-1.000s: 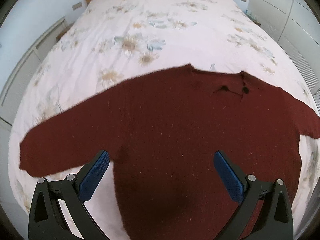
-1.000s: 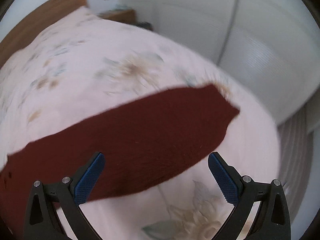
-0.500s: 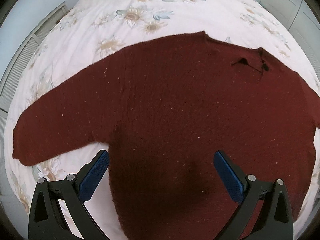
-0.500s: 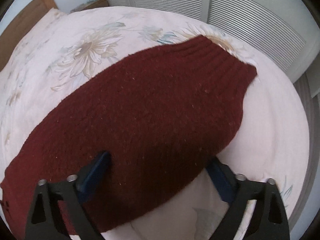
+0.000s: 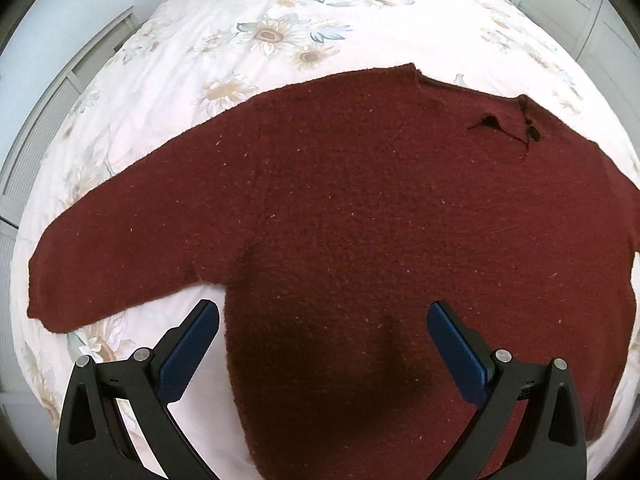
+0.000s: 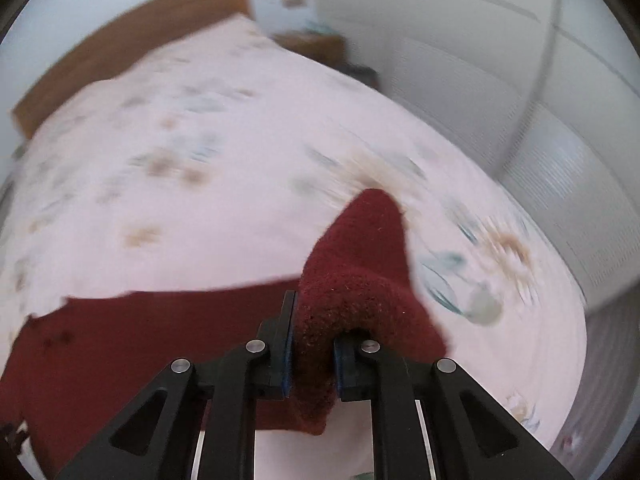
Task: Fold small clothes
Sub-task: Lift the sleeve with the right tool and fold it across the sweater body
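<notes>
A bed (image 5: 360, 12) with a pale bedspread printed with faded flowers fills most of both views. A wooden headboard (image 6: 132, 44) stands at its far end, and white slatted cupboard doors (image 6: 560, 184) run along one side of the room. A small wooden bedside table (image 6: 316, 46) sits in the corner beside the headboard.

A dark red knitted sweater (image 5: 360, 220) lies spread flat on the bedspread, near the foot of the bed. In the left wrist view its body takes up the middle of the picture, the neckline points toward the headboard, and one sleeve (image 5: 120, 248) stretches out flat to the left edge of the bed. Small dark openings show in the knit near the collar on the right.

In the right wrist view the other sleeve (image 6: 360, 264) is lifted off the bedspread and bunched into a fold, its cuff end pointing away from the camera; the background there is blurred.

The left gripper (image 5: 322, 344) hangs over the lower part of the sweater with its jaws spread wide and nothing between the blue pads.

The right gripper (image 6: 312, 354) has its jaws drawn narrow and clamped on the gathered sleeve of the sweater, the knit bulging up and over the pads.
</notes>
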